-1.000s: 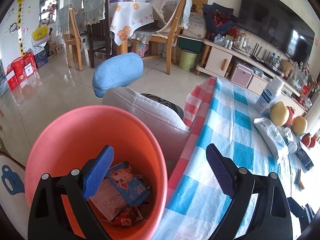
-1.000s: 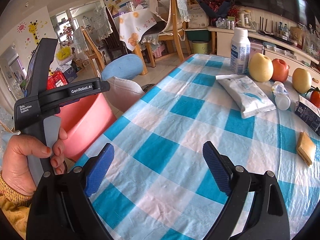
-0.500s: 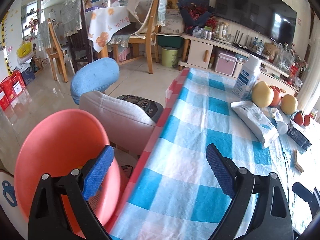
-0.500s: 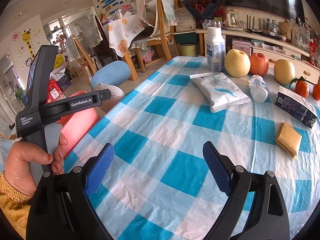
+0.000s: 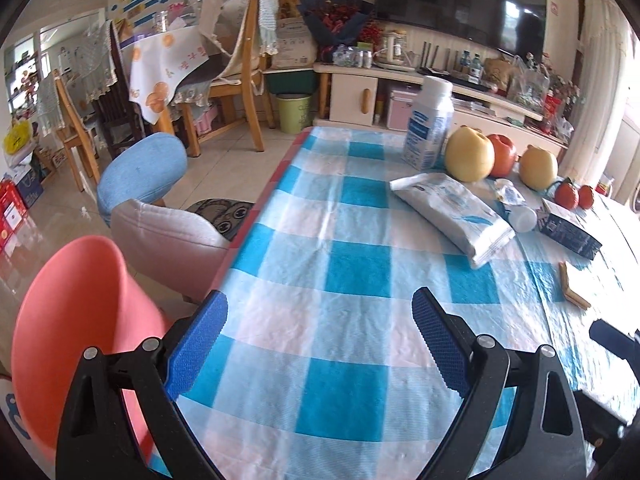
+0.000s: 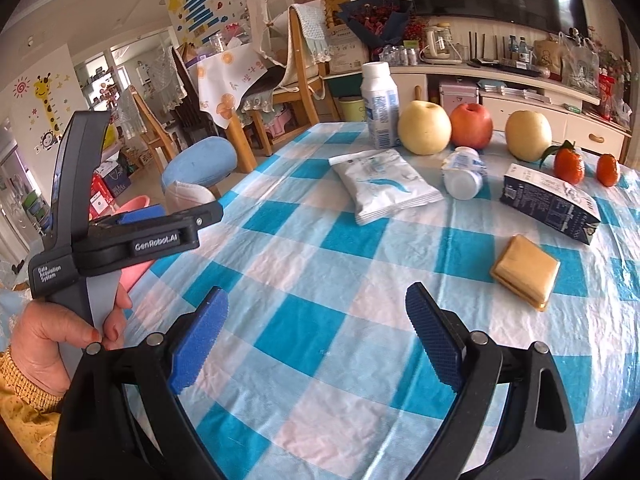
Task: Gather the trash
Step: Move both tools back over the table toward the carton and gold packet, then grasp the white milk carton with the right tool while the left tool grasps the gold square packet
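Left wrist view: pink bin point(image 5: 80, 300) interior hidden; left tongs point(image 5: 320, 340) and right tongs point(image 6: 316, 336) gape, empty.

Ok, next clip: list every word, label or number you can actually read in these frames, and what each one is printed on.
"GenRobot.AI": on the arm of the left gripper.
"Data Acquisition System": on the same gripper's body, near the hand.
Too small or blurred to read: print on the white bottle, the white packet, the dark carton, the tipped small bottle, the wall posters and the draped tablecloth.

right claw point(image 6: 316, 332) gapes empty above the checked tablecloth point(image 6: 320, 280).
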The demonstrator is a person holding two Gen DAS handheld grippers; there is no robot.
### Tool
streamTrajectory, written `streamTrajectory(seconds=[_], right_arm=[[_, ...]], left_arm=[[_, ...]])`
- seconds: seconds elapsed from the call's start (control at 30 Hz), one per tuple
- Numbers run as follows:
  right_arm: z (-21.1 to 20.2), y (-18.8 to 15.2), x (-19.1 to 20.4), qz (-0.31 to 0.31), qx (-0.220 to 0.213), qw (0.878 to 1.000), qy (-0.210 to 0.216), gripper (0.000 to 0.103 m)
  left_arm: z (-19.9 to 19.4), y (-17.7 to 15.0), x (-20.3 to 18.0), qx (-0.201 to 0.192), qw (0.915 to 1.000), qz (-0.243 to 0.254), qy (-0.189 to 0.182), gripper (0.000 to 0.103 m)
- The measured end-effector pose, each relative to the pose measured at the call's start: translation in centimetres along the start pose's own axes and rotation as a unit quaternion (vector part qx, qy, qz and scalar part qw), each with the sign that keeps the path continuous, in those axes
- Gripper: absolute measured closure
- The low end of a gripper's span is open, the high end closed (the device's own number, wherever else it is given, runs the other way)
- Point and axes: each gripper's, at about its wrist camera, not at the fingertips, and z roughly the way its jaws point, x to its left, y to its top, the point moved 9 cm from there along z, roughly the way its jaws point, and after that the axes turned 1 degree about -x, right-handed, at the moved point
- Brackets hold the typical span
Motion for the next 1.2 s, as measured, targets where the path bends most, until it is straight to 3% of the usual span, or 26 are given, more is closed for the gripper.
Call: streamTrajectory(seconds=[0.73, 0.93, 1.2], right_arm=[[-3.8, 1.6, -10.9, 0.046, -0.045, 0.997, -0.046, 0.012], [-5.0, 2.9, -16.3, 0.079, -0.062, 0.992, -0.071, 0.012], [-3.9, 3.8, -24.6, 0.170, -0.060, 0.980, -0.082, 0.012]], left_arm=[[0.5, -2.5, -11.5, 0.011, 0.9927, 0.105, -0.058, 0.010], [-0.1, -3.1, -16.1, 0.011, 0.9855, 0.134, -0.104, 0.010], [-1.1, -3.3, -23.9, 0.006, 0.9679, 0.183, -0.172, 0.010]])
